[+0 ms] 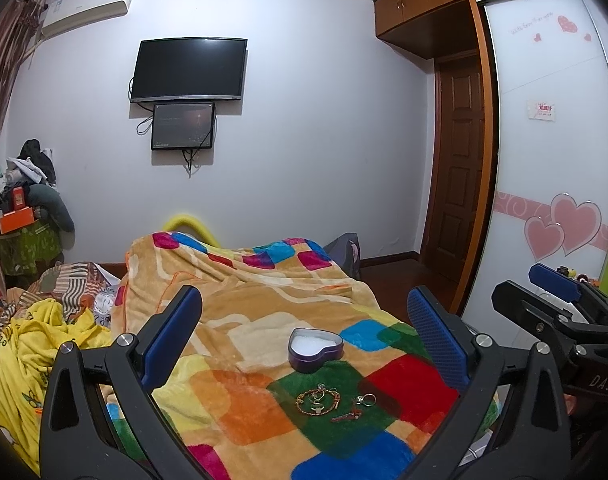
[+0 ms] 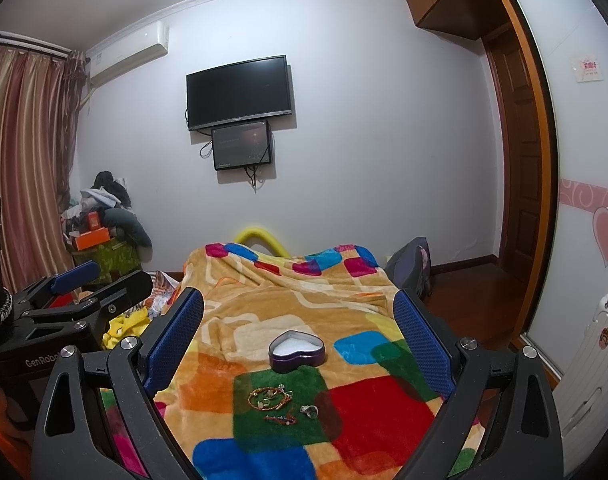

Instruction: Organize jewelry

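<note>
Jewelry (image 1: 317, 398) beside heart-shaped box (image 1: 315, 350) on patchwork blanket (image 1: 240, 320)

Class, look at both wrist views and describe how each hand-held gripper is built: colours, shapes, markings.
Both match: the left hand-held gripper and right hand-held gripper have black, angular frames with triangular cut-outs and silver round bolts. Each finger carries a long blue pad with a dotted texture. White lettering reads "GenRobo…" on the left body and "DAS" on the right body.
</note>
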Demonstrator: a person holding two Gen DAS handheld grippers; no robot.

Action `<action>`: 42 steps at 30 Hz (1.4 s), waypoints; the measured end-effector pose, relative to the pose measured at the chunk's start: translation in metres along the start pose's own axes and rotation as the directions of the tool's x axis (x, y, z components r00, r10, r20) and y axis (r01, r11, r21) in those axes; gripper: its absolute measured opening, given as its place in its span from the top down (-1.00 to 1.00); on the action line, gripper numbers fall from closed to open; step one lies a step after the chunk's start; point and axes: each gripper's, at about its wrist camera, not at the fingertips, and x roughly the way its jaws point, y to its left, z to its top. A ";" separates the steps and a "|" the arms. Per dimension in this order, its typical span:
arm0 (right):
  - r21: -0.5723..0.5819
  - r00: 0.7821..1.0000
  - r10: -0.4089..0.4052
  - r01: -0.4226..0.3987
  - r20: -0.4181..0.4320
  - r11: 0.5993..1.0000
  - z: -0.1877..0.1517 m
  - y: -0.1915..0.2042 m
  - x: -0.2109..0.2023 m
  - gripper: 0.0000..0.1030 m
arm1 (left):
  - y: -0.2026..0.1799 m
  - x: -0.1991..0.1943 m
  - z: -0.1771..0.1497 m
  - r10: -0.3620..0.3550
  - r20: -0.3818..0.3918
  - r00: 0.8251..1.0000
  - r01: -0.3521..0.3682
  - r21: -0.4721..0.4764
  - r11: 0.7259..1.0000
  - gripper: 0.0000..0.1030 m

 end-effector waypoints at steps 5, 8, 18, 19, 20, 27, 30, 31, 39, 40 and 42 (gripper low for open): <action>0.000 1.000 0.001 -0.001 -0.001 1.000 0.000 0.000 0.000 -0.84 | 0.001 0.000 0.000 -0.001 0.000 1.000 0.001 0.000 1.000 -1.00; -0.002 1.000 -0.001 0.001 -0.001 1.000 0.000 0.000 0.000 -0.84 | 0.000 0.000 -0.001 -0.002 0.001 1.000 0.002 0.000 1.000 -1.00; -0.001 1.000 0.000 0.000 -0.003 1.000 0.000 0.000 0.001 -0.84 | -0.001 0.000 -0.002 0.000 0.003 1.000 0.000 0.004 1.000 -1.00; -0.001 1.000 0.000 0.000 -0.003 1.000 -0.001 0.000 0.001 -0.84 | -0.002 0.000 -0.002 0.000 0.003 1.000 0.000 0.004 1.000 -1.00; -0.001 1.000 0.000 0.000 -0.003 1.000 -0.001 0.000 0.001 -0.84 | -0.002 -0.001 -0.002 -0.001 0.003 1.000 0.001 0.004 1.000 -1.00; -0.002 1.000 0.000 0.000 -0.003 1.000 -0.001 0.000 0.000 -0.84 | -0.002 -0.001 -0.002 -0.001 0.004 1.000 0.001 0.003 1.000 -1.00; -0.002 1.000 0.000 0.000 -0.004 1.000 0.000 0.000 0.000 -0.84 | -0.002 -0.001 -0.003 0.001 0.003 1.000 -0.001 0.002 1.000 -1.00; -0.002 1.000 0.000 0.000 -0.004 1.000 0.000 0.000 0.000 -0.84 | -0.003 -0.001 -0.002 0.001 0.003 1.000 -0.001 0.002 1.000 -1.00; -0.002 1.000 0.000 0.000 -0.005 1.000 0.002 -0.001 0.000 -0.84 | -0.003 -0.001 -0.003 0.001 0.003 1.000 -0.001 0.001 1.000 -1.00; -0.002 1.000 0.000 0.000 -0.005 1.000 0.002 -0.001 0.000 -0.84 | -0.003 -0.001 -0.003 0.001 0.002 1.000 -0.001 0.002 1.000 -1.00; -0.003 1.000 0.000 0.000 -0.005 1.000 0.003 -0.001 0.000 -0.84 | -0.003 -0.001 -0.003 0.001 0.000 1.000 -0.001 0.001 1.000 -1.00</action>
